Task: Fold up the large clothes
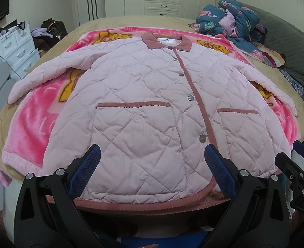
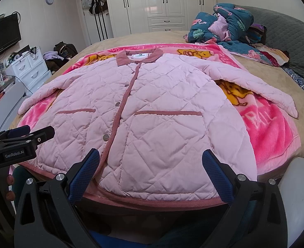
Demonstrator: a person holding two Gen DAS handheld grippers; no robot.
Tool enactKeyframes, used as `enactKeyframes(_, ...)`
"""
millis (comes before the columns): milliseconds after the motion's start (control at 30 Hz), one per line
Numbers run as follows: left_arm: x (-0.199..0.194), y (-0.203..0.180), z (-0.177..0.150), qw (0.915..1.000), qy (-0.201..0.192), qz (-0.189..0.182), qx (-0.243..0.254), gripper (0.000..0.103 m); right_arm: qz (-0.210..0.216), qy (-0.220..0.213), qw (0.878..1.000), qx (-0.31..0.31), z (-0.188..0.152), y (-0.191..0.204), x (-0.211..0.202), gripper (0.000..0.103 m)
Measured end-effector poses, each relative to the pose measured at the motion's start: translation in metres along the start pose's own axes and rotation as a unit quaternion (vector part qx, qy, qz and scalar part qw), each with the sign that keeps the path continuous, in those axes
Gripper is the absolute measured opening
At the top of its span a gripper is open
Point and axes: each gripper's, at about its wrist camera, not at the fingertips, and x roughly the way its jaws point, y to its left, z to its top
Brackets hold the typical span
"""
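Jacket (image 1: 143,95): pink, quilted, lying face up and buttoned at the centre of both frames, spread flat on a pink blanket (image 1: 30,124) over the bed (image 1: 131,21). Collar points to the top of the frame, hem to the bottom edge. Both sleeves (image 2: 255,86) are stretched outward to left and right. No fold is visible anywhere; judged from this, the garment is laid out and the folding proper is all still to do: sleeves in, then body over.

Left gripper (image 1: 152,171): jaws wide apart, nothing between them, poised over the hem near the lower left pocket (image 1: 135,144). Right gripper (image 2: 150,172): likewise spread wide and empty, over the hem by the right-hand pocket.

Containers: a white drawer unit (image 2: 31,70) at mid left, drawers closed, contents not visible; a white wardrobe (image 2: 164,4) at the top, doors shut. A heap of dark floral bedding (image 2: 228,26) lies at upper right.
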Motion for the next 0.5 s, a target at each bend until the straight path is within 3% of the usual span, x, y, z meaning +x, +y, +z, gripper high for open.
enactKeyframes(500,0.0028,0.0,-0.0019,1.0,0.002,0.002,-0.001,0.094,0.0,0.003,1.0,-0.006,0.0019,0.0058,0.0039,0.099)
